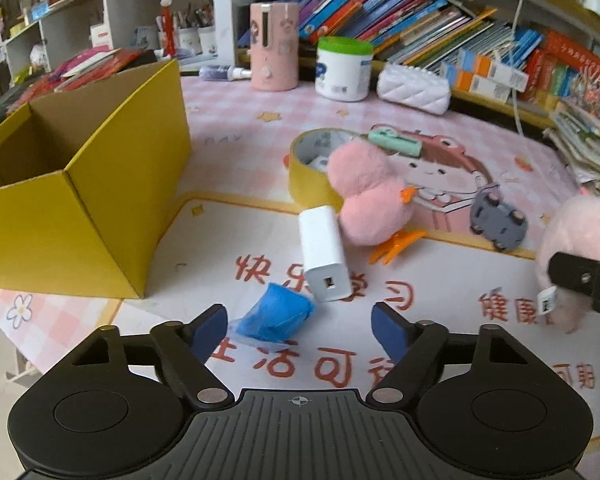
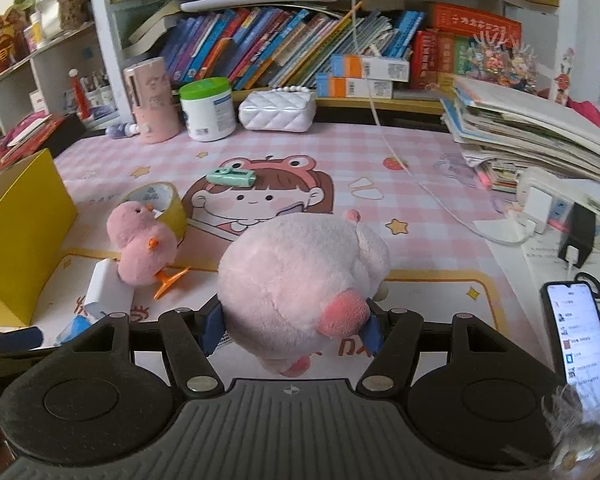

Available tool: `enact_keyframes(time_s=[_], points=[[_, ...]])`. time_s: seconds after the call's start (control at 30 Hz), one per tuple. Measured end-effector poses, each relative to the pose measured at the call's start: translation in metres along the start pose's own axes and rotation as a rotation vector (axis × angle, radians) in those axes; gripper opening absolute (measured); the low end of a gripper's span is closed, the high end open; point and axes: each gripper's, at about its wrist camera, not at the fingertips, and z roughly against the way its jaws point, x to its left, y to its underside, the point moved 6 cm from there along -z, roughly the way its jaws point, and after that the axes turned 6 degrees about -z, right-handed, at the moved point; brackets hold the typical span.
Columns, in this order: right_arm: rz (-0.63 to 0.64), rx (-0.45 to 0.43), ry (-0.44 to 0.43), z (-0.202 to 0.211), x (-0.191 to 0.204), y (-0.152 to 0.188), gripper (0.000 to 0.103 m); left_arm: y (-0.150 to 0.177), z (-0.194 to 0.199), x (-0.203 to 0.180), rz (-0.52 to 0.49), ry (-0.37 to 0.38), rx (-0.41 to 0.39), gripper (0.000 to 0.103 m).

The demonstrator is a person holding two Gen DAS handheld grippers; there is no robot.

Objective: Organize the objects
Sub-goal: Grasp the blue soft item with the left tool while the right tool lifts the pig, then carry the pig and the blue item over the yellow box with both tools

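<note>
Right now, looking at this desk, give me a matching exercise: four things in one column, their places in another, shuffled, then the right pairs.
1. big pink plush pig
2. white rectangular charger block
3. mint green clip
4. crumpled blue plastic packet

A. between the open left tongs
B. on the cartoon girl's hat
C. gripped by the right tongs
D. beside the fluffy pink chick

Pairs: 1-C, 2-D, 3-B, 4-A

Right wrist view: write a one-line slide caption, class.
Right gripper shut on a pink plush pig above the desk mat, pink chick nearby.
</note>
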Motion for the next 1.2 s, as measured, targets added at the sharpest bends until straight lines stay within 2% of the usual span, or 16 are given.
enact_keyframes(time_s=[0.13, 0.23, 0.3, 0.33, 0.43, 0.6, 0.9, 1.2], points=[[0.014, 0.011, -0.026, -0.005, 0.002, -0.001, 0.062, 0.001, -0.012, 0.009, 0.014, -0.054, 0.023, 0.067], [0.023, 0.016, -0.039, -0.008, 0.002, -0.003, 0.062, -0.001, -0.021, 0.013, 0.031, -0.068, 0.034, 0.058], [0.029, 0.016, -0.049, -0.009, 0.002, -0.005, 0.062, -0.001, -0.023, 0.011, 0.017, -0.066, 0.034, 0.051], [0.032, 0.016, -0.056, -0.009, 0.003, -0.005, 0.062, -0.001, -0.025, 0.01, 0.009, -0.059, 0.041, 0.039], [0.041, 0.024, -0.073, -0.01, 0.005, -0.003, 0.062, 0.005, -0.025, 0.008, 0.012, -0.04, 0.062, 0.033], [0.047, 0.039, -0.094, -0.009, 0.012, 0.002, 0.062, 0.006, -0.013, 0.012, 0.031, -0.026, 0.047, 0.029], [0.083, 0.062, -0.138, -0.001, 0.036, 0.016, 0.062, -0.004, 0.04, 0.029, 0.098, -0.005, -0.092, 0.029], [0.142, 0.062, -0.155, 0.03, 0.083, 0.043, 0.062, 0.017, 0.071, 0.068, 0.122, 0.044, -0.128, 0.029]])
